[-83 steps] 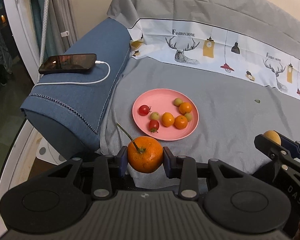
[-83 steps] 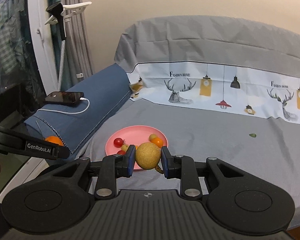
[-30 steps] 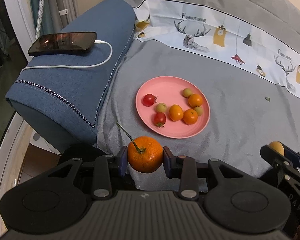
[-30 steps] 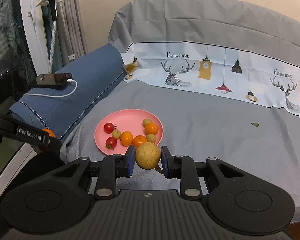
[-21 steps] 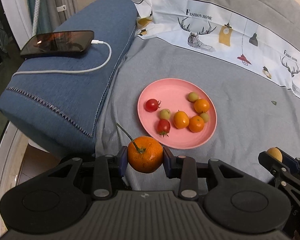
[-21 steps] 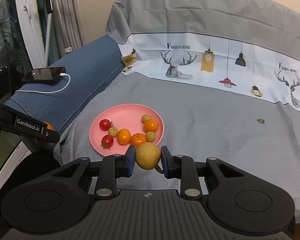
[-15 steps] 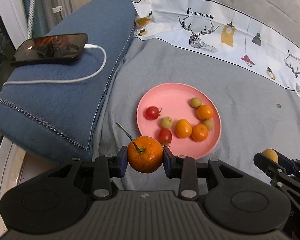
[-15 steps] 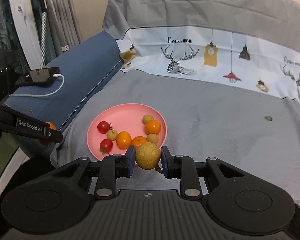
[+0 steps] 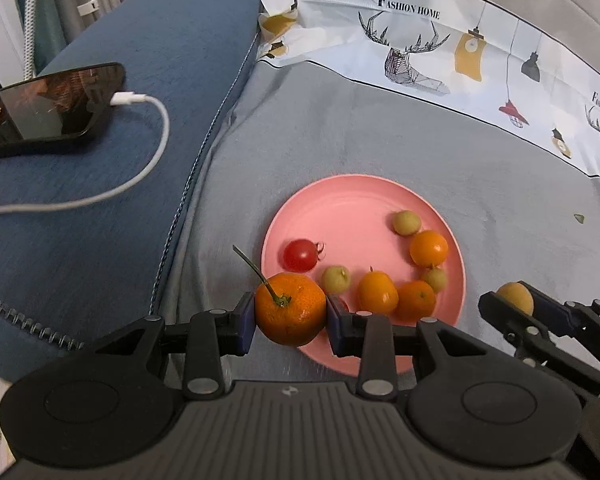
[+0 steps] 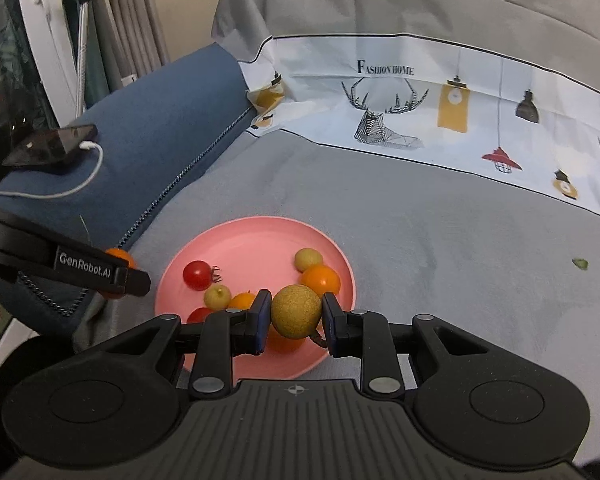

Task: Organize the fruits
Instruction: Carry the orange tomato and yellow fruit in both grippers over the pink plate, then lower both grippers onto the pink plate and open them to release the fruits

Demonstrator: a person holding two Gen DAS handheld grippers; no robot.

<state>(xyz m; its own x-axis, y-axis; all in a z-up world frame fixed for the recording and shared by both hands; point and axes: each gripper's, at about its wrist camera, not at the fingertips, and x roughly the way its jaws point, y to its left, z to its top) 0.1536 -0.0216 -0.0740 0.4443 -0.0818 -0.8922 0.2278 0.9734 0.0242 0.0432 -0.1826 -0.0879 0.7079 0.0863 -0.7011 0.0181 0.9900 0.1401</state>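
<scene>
Over the near rim of the pink plate on the grey sofa cover, the left hand-held gripper pinches a stemmed tangerine and the right hand-held gripper pinches a rough yellow-brown fruit. Both look to be at the delivery step; next comes lowering and letting go over bare plate. Counted on it: two red tomatoes, three orange fruits, three small green ones.

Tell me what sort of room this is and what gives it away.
Most likely a living room at home: a sofa under a grey cover printed with deer and lamps, a phone charging on its blue armrest, and curtains behind. A pink plate of fruit sits on the seat.
</scene>
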